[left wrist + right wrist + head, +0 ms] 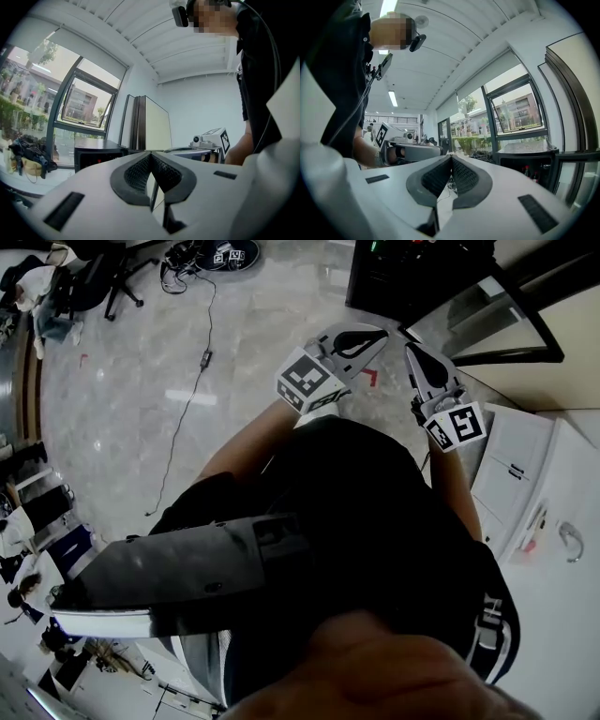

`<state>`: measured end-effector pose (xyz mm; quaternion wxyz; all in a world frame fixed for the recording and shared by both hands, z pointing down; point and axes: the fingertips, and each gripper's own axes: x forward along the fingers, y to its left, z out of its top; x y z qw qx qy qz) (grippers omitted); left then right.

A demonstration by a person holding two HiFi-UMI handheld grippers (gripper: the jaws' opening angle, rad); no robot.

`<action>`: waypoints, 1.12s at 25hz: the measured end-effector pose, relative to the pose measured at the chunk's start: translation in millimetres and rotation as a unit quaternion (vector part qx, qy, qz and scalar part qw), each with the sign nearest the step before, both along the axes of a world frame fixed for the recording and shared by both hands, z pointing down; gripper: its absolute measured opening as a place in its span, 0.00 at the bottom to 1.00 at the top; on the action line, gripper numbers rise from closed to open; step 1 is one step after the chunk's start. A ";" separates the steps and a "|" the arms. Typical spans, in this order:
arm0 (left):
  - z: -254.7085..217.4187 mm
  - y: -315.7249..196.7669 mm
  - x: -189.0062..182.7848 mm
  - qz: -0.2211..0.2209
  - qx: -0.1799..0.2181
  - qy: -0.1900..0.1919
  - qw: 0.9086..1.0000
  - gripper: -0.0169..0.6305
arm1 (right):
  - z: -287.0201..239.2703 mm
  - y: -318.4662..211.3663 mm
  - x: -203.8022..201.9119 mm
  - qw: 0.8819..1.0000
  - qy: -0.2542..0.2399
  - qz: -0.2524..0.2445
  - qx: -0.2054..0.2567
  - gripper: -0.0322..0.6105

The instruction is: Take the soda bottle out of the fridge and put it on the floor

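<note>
Two grippers, both empty & closed: left gripper [151, 155] had its pads pressed together w/ nothing between, same for right gripper [451, 158]. Neither touched anything. Both were held out in front of the person, above the floor [187, 362], tips aimed roughly toward the fridge [412, 277]. The fridge stood ahead, apart from the tips, and its glass door [497, 320] looked swung open. In right gripper view, small upright bottles [527, 171] w/ red caps showed inside. They were too small to tell which was the soda bottle, prob one of these. They lay fwd & right of the right jaws' line. In left gripper view the fridge sat fwd & left. Judgement: right gripper looked better placed, approx facing the open side. It'd need to open up first, then reach in w/ jaws either side of the upright body.
</note>
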<state>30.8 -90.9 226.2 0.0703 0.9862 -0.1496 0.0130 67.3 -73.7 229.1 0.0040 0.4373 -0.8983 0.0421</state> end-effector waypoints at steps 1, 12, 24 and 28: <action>1.0 -5.3 -1.6 0.002 0.000 0.004 1.000 0.03 | 1.2 -4.4 -0.8 1.000 -0.001 0.005 -0.001 0.07; 10.6 -47.6 8.5 0.002 -0.015 0.014 1.000 0.03 | 15.4 -46.4 11.6 0.999 -0.005 0.028 -0.016 0.07; 26.8 -122.3 59.9 -0.051 0.007 -0.019 0.998 0.03 | 41.3 -132.1 74.0 1.000 -0.018 0.001 -0.019 0.07; 39.0 -158.0 85.3 -0.082 0.007 -0.037 0.996 0.03 | 59.7 -179.4 101.0 0.999 -0.016 -0.009 -0.027 0.07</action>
